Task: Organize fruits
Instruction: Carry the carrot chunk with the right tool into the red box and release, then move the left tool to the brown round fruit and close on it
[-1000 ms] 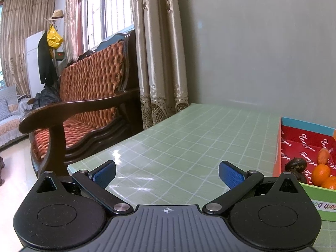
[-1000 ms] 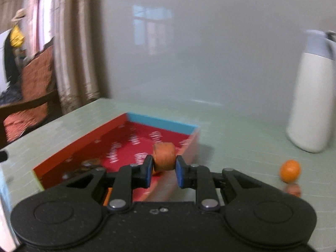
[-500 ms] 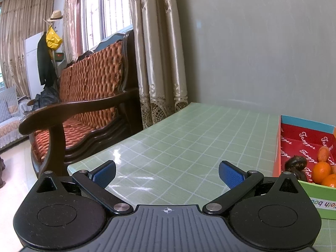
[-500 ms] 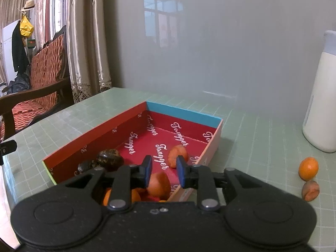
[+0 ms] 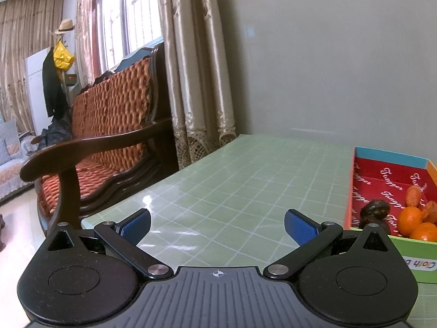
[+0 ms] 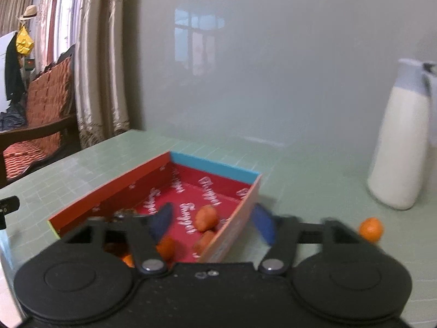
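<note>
1. Fruits sit heaped in the red box on the counter, right of the left gripper — jaws wide apart, empty.
2. Right gripper: jaws apart, empty, straddling the box wall; a loose orange lies to its right — nearer this hand.

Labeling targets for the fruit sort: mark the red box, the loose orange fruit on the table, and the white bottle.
red box [image 6: 109, 191], right wrist view, on its left outer wall.
loose orange fruit [image 6: 371, 228], right wrist view, on the middle of its skin.
white bottle [image 6: 401, 147], right wrist view, on its white body.
</note>
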Tool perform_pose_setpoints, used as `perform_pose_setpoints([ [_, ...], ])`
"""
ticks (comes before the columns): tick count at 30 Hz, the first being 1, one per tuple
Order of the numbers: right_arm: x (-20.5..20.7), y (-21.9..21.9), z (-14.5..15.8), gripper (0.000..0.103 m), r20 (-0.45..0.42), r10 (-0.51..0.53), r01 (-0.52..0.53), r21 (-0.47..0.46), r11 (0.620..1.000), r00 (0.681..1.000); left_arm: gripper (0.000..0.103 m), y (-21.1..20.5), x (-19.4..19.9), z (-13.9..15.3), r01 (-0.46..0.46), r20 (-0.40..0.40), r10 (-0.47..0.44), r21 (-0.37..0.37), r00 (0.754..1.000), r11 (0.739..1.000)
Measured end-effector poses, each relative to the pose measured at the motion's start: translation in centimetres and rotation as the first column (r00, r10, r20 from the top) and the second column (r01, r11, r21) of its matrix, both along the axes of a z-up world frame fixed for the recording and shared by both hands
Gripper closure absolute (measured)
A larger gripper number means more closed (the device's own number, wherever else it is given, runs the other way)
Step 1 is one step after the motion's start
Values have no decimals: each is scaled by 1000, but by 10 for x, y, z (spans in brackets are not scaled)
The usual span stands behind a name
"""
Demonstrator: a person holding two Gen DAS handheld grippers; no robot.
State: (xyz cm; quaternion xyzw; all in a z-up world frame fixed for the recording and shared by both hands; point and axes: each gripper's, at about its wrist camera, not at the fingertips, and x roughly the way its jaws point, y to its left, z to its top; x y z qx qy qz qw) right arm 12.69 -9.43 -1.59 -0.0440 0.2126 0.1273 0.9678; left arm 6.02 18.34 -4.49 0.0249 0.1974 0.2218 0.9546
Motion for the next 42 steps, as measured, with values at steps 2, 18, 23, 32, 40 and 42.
perform_pose_setpoints([
  [2, -3, -6, 2, 26, 9, -17, 17, -12, 1000, 1000, 0, -6, 1, 0, 10, 3, -11, 8, 1000, 1000],
  [18, -43, -106, 10, 11, 23, -241, 240, 16, 971, 970, 0, -110, 3, 27, 273, 34, -275, 69, 961, 960],
  [23, -60, -153, 11, 8, 20, -361, 360, 36, 932, 932, 0, -171, 5, 43, 419, 42, -422, 66, 906, 906],
  [32, -91, -221, 10, 7, 7, -508, 505, 100, 857, 861, 0, -280, 22, 31, 594, -26, -595, 90, 803, 799],
  [40, -116, -256, 6, 7, 21, -591, 588, 82, 805, 806, 0, -343, 34, 6, 646, -90, -640, 129, 763, 753],
  [42, -122, -264, 4, 7, 25, -628, 626, 73, 777, 777, 0, -352, 41, 1, 652, -98, -645, 118, 758, 749],
])
